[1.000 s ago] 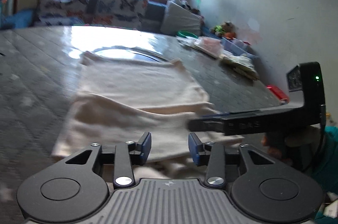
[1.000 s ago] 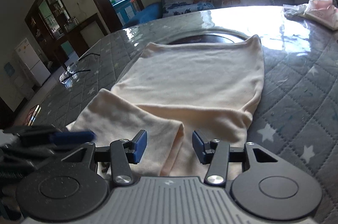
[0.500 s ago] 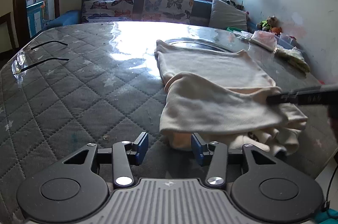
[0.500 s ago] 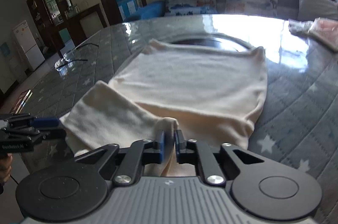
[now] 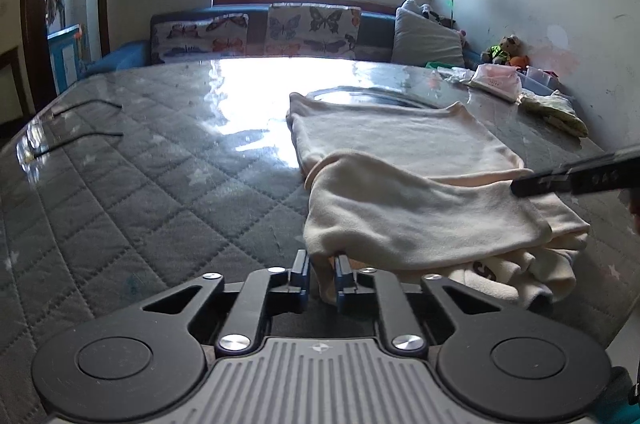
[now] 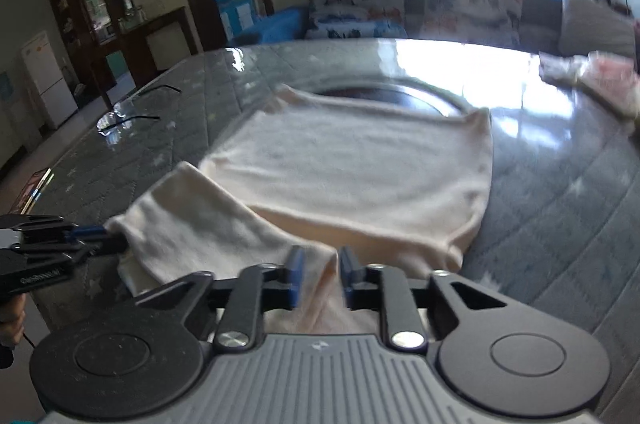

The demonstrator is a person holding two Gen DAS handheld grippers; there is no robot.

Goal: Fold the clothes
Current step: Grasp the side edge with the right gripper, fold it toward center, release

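Note:
A cream garment (image 5: 400,184) lies on the grey quilted table (image 5: 140,184), its near part folded over. My left gripper (image 5: 322,274) is shut on the garment's near left corner. In the right wrist view the same garment (image 6: 360,168) spreads ahead, and my right gripper (image 6: 320,278) is closed on a bunched fold of its near edge, fingers a little apart around the cloth. The left gripper (image 6: 96,242) shows at the left, at the garment's corner. The right gripper's finger (image 5: 576,180) shows at the right in the left wrist view.
Glasses (image 5: 60,136) lie at the table's left. Folded clothes (image 5: 496,84) and a greenish cloth (image 5: 556,112) sit at the far right edge. A sofa with butterfly cushions (image 5: 304,32) stands behind the table. A round glass inset (image 6: 400,96) lies under the garment's far end.
My left gripper moved in and shut on the garment's near left corner. My right gripper stays closed on the near fold and has lifted it slightly.

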